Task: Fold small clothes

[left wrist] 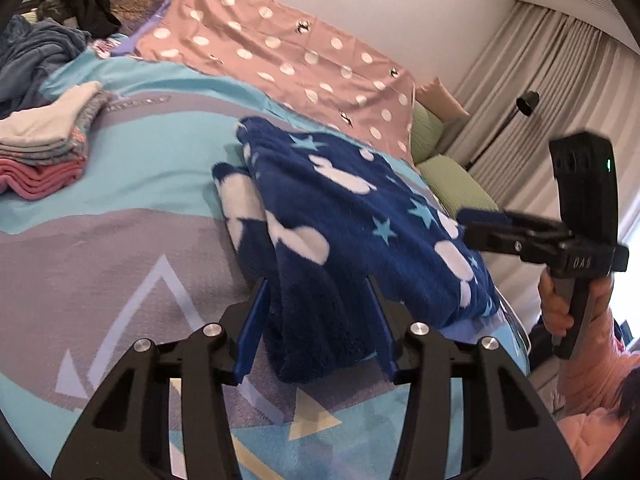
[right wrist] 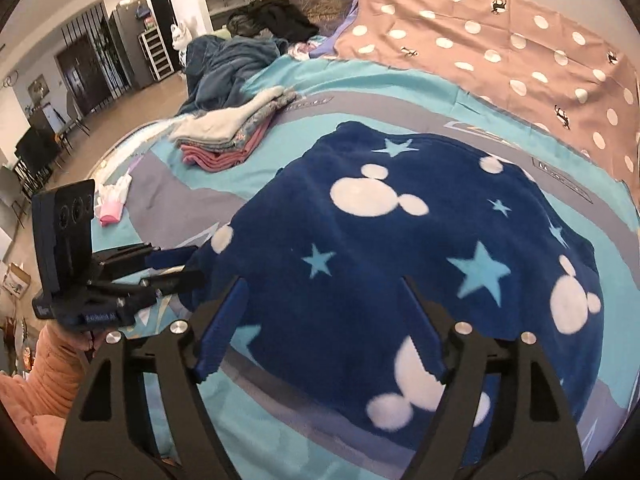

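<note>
A dark blue fleece garment [left wrist: 344, 208] [right wrist: 400, 240] with white mouse heads and light blue stars lies spread on the turquoise and grey bed cover [left wrist: 100, 240] [right wrist: 280, 420]. A bunched fold of its near edge fills the jaws of my left gripper [left wrist: 316, 284], and both blue pads press on the fleece. In the right wrist view the left gripper [right wrist: 192, 266] pinches the garment's left edge. My right gripper [right wrist: 322, 280] hovers with its jaws wide apart over the near part of the garment, holding nothing. In the left wrist view the right gripper [left wrist: 466, 226] is at the garment's right edge.
A stack of folded clothes [left wrist: 44, 148] [right wrist: 232, 136] sits at the far left. Behind it lies a heap of unfolded clothes [left wrist: 36, 52] [right wrist: 232, 60]. A pink dotted sheet [left wrist: 280, 52] [right wrist: 500, 48] covers the far side. Green pillows [left wrist: 456, 184] lie right. A small pink item [right wrist: 114, 200] lies left.
</note>
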A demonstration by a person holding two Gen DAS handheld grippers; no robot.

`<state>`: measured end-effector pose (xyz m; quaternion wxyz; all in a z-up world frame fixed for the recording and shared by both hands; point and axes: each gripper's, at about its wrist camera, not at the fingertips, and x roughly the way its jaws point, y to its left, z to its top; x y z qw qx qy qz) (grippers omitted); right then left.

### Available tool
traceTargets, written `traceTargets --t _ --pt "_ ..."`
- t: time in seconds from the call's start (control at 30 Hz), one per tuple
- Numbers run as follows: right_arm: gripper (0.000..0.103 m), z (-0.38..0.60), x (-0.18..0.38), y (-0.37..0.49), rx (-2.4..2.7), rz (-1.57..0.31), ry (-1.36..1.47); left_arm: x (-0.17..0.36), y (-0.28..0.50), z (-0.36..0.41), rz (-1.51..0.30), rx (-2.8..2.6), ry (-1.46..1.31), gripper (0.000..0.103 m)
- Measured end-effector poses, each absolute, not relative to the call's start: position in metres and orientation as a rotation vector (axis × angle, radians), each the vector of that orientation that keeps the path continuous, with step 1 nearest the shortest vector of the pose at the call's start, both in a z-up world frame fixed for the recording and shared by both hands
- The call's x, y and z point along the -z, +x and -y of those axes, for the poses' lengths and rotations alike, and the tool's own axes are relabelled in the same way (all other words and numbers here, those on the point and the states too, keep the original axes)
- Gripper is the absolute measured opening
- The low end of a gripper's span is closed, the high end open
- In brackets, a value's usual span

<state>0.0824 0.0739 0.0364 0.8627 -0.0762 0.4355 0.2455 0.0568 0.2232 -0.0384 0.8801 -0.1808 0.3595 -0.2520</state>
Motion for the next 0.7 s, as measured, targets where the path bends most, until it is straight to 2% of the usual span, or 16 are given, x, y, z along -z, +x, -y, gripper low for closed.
traceTargets --t 0.57,0.63,0.7 --pt "0.079 -0.146 -0.023 0.139 -0.508 -0.963 -0.298 0.062 0.065 -0.230 -0.764 0.598 -0.423 0.049" --pt "0.079 -0.154 -0.024 0.148 -0.506 -0.951 -0.313 0.062 0.063 -0.233 -0.750 0.621 -0.438 0.032" --pt "0.079 -0.164 -0.025 0.159 -0.502 -0.946 -0.337 0.064 0.060 -0.238 -0.742 0.637 -0.455 0.019"
